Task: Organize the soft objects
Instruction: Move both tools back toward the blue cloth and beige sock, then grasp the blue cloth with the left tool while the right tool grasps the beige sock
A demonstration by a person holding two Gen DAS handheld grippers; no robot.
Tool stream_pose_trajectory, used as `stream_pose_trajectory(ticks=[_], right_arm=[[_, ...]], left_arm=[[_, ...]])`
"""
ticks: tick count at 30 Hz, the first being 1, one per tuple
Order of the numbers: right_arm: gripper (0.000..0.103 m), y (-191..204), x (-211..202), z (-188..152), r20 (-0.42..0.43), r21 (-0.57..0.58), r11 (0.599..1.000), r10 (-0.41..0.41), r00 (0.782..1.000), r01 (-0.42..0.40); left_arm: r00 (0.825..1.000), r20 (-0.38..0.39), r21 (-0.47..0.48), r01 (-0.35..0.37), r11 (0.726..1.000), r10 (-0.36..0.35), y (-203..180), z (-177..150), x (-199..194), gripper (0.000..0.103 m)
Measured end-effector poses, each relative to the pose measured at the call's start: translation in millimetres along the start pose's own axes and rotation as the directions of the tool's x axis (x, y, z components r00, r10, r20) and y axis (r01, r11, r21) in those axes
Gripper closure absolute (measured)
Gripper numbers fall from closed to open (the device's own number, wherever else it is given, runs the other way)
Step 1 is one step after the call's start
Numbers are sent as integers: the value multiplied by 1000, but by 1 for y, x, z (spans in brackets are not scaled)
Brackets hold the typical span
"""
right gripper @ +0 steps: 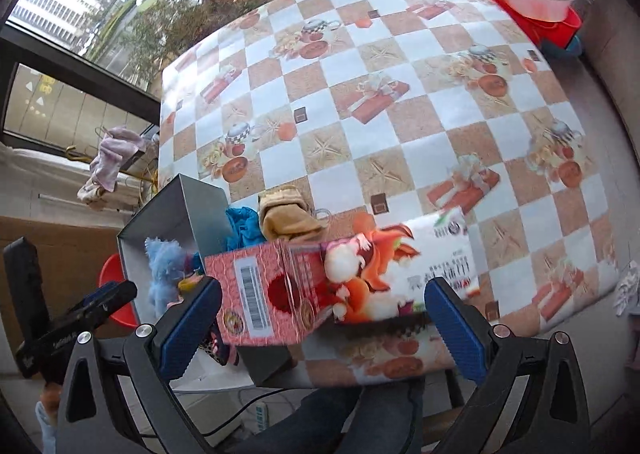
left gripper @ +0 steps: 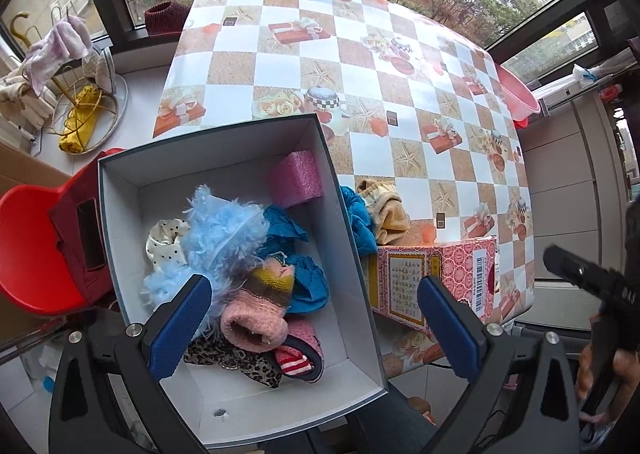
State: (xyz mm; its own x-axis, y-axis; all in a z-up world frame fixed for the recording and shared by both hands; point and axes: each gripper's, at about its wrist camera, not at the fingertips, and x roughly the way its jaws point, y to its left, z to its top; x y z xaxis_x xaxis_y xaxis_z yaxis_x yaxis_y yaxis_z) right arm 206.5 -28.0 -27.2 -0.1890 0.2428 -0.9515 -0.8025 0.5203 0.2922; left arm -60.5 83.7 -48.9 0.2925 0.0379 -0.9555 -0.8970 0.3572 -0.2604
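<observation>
A grey box with a white inside [left gripper: 344,214] stands at the table's near left corner and holds several soft things: a light blue feather puff [left gripper: 224,238], a pink knit sock [left gripper: 252,326], a blue cloth [left gripper: 292,226], a dotted scrunchie [left gripper: 166,242] and a pink sponge [left gripper: 296,178]. On the table beside the box lie a tan sock [left gripper: 388,210] [right gripper: 288,214] and a blue cloth [left gripper: 360,222] [right gripper: 242,226]. My left gripper [left gripper: 316,322] is open above the box, empty. My right gripper [right gripper: 324,322] is open over a red patterned carton [right gripper: 340,286], empty.
The red carton [left gripper: 436,278] lies at the table's near edge, right of the box. The checked tablecloth [right gripper: 400,114] covers the table. A red chair [left gripper: 32,246] stands left of the box. Pink and red basins [right gripper: 532,2] sit at the far right.
</observation>
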Motion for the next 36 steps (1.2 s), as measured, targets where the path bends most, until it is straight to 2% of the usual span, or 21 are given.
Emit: stream_pose_trajectory(ticks=[6,9,11,13,15,17,20,25,26,27,28,30,31,32,34,36], right_arm=[[1,27,58,49,-164,-139,990,-2,986,-22],[1,46,99,69,-278,-237,971,-27,960,-42],[1,59,122,76,-332,-297,953,-50,942,-54],[1,72,148,80,-394,-347,934,-62,917,-86],[1,79,178,81,-482,-350,927,-53,875,-136],[1,84,199,81,-528,-361,919,-60,847,-159],[1,94,224,79,-620,-369,901,-53,783,-230],[1,104,247,71,-647,-483,847,-172,743,-224],[1,104,253,67,-664,-491,843,-200,721,-219],[1,104,256,66,-661,-506,837,-221,717,-209],[0,103,259,65,-633,-550,815,-267,727,-180],[0,104,258,63,-633,-557,811,-275,724,-179],[0,104,256,63,-614,-571,805,-288,735,-162],[0,103,253,63,-561,-613,782,-329,760,-113],[0,98,249,62,-476,-664,747,-396,785,-26],[0,81,241,65,-447,-650,760,-404,798,21]], left_arm=[[998,-42,-45,-53,998,51,-4,4,12,0],[991,-61,-40,-124,992,121,-11,5,18,0],[988,-68,-48,-143,989,140,-15,7,22,0],[987,-77,-73,-148,986,142,-16,9,26,0],[986,-86,-98,-150,984,142,-18,9,27,0],[985,-92,-115,-156,981,145,-20,9,28,0],[983,-98,-124,-169,978,157,-24,8,27,0],[978,-116,-136,-189,972,174,-29,10,30,0],[977,-121,-139,-193,971,177,-30,11,31,0],[976,-124,-139,-197,971,180,-31,12,32,0],[975,-127,-137,-200,970,183,-32,12,33,0],[973,-132,-133,-205,970,187,-36,14,34,0],[973,-135,-131,-205,970,187,-38,16,35,0],[973,-137,-129,-204,970,186,-41,18,36,0],[974,-134,-123,-201,972,184,-46,21,36,0],[975,-131,-112,-195,974,180,-54,26,37,0]])
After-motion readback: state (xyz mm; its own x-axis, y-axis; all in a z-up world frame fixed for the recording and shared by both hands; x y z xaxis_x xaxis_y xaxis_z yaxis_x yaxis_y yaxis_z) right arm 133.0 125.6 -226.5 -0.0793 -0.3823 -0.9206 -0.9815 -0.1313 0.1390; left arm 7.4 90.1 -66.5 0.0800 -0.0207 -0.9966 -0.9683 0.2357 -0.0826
